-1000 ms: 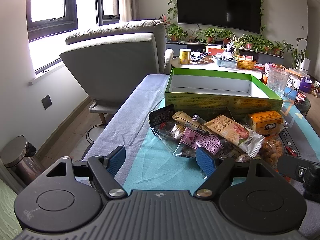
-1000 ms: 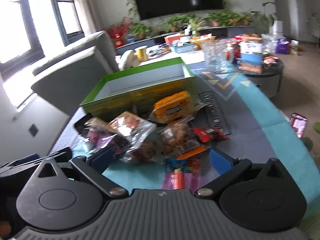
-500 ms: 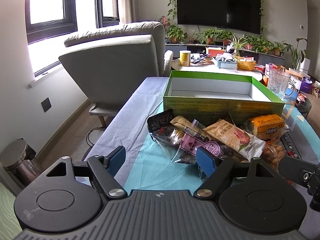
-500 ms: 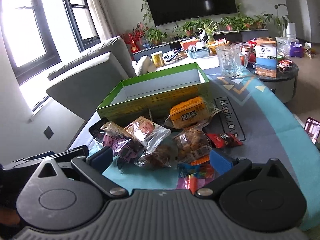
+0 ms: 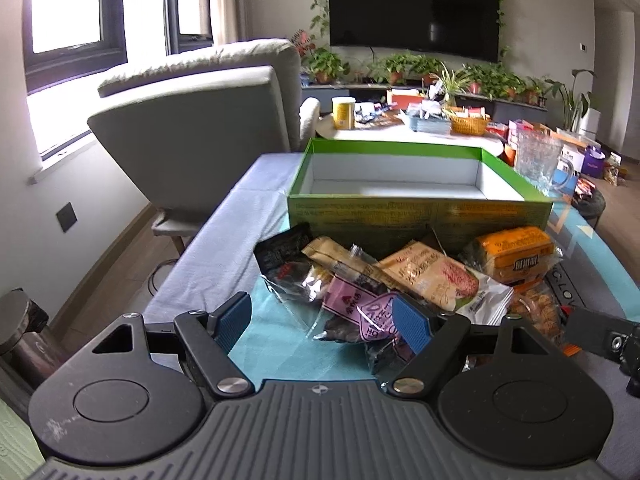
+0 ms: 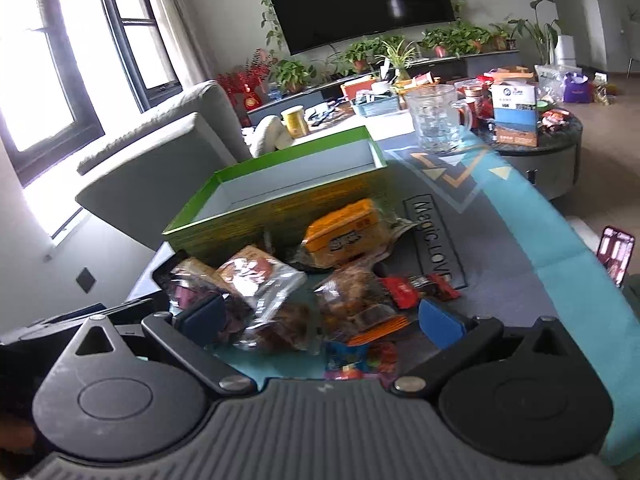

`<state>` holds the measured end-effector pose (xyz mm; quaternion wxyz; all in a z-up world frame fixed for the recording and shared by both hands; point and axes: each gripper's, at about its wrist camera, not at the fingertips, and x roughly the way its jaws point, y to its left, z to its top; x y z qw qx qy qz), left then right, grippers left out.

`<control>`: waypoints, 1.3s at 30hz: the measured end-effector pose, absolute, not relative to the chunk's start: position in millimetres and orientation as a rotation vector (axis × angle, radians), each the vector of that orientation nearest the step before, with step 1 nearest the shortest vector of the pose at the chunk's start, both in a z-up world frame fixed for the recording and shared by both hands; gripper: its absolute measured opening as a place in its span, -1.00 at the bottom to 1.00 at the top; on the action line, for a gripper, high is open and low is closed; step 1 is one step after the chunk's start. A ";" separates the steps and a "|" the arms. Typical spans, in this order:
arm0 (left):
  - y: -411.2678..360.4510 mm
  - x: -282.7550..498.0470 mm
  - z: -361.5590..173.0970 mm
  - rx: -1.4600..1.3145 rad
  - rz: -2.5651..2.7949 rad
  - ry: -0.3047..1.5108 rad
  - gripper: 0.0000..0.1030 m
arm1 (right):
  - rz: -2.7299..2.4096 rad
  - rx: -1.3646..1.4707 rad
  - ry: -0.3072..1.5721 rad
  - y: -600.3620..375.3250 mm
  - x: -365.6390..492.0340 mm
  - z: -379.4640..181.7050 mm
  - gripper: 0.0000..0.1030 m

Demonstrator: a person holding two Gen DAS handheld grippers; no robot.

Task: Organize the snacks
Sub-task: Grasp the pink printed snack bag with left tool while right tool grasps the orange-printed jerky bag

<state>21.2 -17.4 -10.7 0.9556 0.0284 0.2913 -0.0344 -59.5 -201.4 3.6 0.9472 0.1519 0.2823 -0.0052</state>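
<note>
A pile of snack packets lies on the table in front of an empty green box [image 5: 400,176] [image 6: 280,184]. It holds a pink packet [image 5: 360,308], a black packet [image 5: 284,256], a beige packet [image 5: 432,276] and an orange packet [image 5: 516,252] [image 6: 344,232]. My left gripper [image 5: 324,324] is open, its fingers around the near left edge of the pile. My right gripper [image 6: 320,316] is open over the near packets, with a clear bag of brown snacks [image 6: 352,300] and a red packet [image 6: 416,288] between its fingers.
A glass pitcher [image 6: 436,120] stands behind the box on the right. A grey armchair [image 5: 200,128] stands left of the table. A cluttered white table [image 5: 400,128] and a round side table [image 6: 536,136] lie beyond. A phone [image 6: 616,252] shows at the right edge.
Both grippers have moved forward and tilted, closer to the snack pile. Both stay open. The packets have not moved.
</note>
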 end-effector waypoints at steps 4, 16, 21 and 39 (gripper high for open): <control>-14.7 31.5 -19.1 0.039 -0.076 0.624 0.47 | -0.024 0.281 0.580 -208.3 -54.2 -2.2 -0.15; -11.7 57.3 -29.8 -0.004 -0.132 0.671 0.47 | 0.139 0.242 0.591 -205.9 -34.8 -3.9 -0.16; -8.9 64.1 -32.1 -0.035 -0.211 0.669 0.47 | 0.200 0.183 0.595 -196.1 -20.0 -0.5 -0.16; 11.4 67.8 -37.7 -0.023 -0.476 0.654 0.47 | 0.299 0.141 0.662 -189.0 29.0 -1.4 -0.14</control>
